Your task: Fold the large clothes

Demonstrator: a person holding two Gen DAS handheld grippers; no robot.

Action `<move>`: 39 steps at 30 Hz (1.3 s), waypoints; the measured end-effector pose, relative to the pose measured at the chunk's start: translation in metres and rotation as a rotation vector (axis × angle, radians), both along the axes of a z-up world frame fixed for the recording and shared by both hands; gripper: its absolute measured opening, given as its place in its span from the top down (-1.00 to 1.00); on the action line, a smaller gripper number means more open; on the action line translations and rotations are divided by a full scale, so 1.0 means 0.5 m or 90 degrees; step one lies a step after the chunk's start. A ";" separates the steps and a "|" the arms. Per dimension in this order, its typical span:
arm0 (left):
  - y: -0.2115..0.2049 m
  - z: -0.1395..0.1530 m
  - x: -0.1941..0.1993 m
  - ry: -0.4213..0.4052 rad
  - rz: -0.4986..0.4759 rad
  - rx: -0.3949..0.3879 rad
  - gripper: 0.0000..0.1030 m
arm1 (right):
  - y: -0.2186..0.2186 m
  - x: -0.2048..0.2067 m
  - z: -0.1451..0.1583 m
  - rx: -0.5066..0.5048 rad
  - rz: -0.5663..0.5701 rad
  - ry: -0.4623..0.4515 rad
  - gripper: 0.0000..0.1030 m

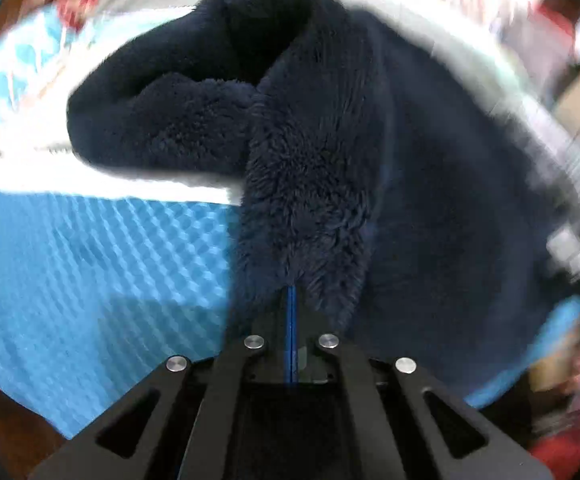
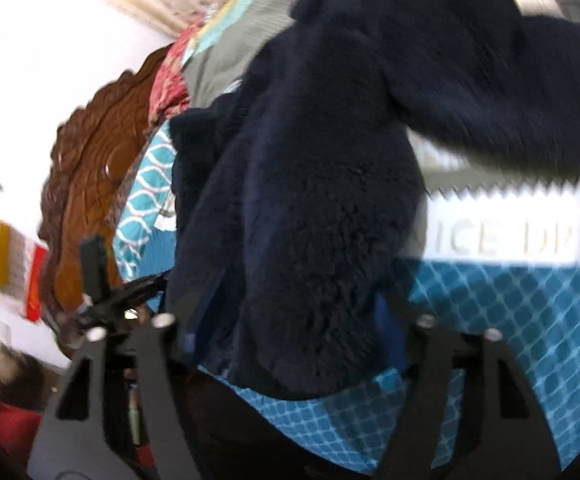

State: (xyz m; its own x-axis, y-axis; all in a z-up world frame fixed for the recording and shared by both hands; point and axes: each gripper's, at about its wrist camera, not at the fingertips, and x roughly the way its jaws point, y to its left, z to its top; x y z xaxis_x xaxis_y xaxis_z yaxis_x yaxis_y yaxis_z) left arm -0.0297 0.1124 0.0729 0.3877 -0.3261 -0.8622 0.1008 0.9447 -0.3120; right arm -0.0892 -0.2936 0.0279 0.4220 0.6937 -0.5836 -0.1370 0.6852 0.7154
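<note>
A dark navy fleece garment (image 1: 330, 152) hangs bunched above a blue patterned bed cover (image 1: 89, 260). My left gripper (image 1: 292, 300) is shut on a fold of its fuzzy edge, the fabric rising straight out of the closed jaws. In the right wrist view the same garment (image 2: 310, 200) drapes between the wide-apart fingers of my right gripper (image 2: 294, 320), which is open; the fabric fills the gap and hides the fingertips. One sleeve (image 2: 510, 92) stretches off to the upper right.
The bed cover (image 2: 530, 320) has a white band with lettering (image 2: 530, 236). A carved brown wooden headboard (image 2: 89, 184) stands at the left, with red floral bedding (image 2: 169, 80) beside it. The other gripper (image 2: 101, 300) shows at lower left. Both views are blurred.
</note>
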 end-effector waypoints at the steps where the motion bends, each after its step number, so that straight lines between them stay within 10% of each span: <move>1: 0.017 0.019 -0.009 -0.017 0.013 -0.037 0.93 | -0.007 -0.005 0.011 -0.003 0.004 -0.009 -0.02; 18: 0.011 -0.065 -0.054 -0.085 -0.137 0.113 0.91 | 0.029 -0.001 0.022 -0.020 0.018 0.003 0.07; 27: 0.128 -0.096 -0.059 -0.093 -0.068 -0.138 0.88 | 0.011 0.011 -0.005 -0.014 0.017 0.022 0.07; 29: 0.131 -0.086 -0.078 -0.106 -0.077 -0.141 0.55 | 0.007 0.013 -0.010 -0.013 0.017 0.025 0.07; 33: 0.106 -0.048 -0.124 -0.150 -0.104 -0.198 -0.78 | 0.006 0.017 -0.014 -0.010 0.018 0.029 0.07; 39: 0.114 0.028 -0.139 -0.221 -0.087 -0.112 -0.79 | 0.004 0.020 -0.017 -0.012 0.019 0.031 0.07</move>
State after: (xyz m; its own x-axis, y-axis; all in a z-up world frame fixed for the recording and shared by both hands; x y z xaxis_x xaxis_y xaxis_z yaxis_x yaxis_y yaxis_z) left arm -0.0990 0.1697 0.0866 0.5890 -0.5258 -0.6137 0.3491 0.8504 -0.3935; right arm -0.0790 -0.2916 0.0196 0.3715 0.6948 -0.6158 -0.1229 0.6942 0.7092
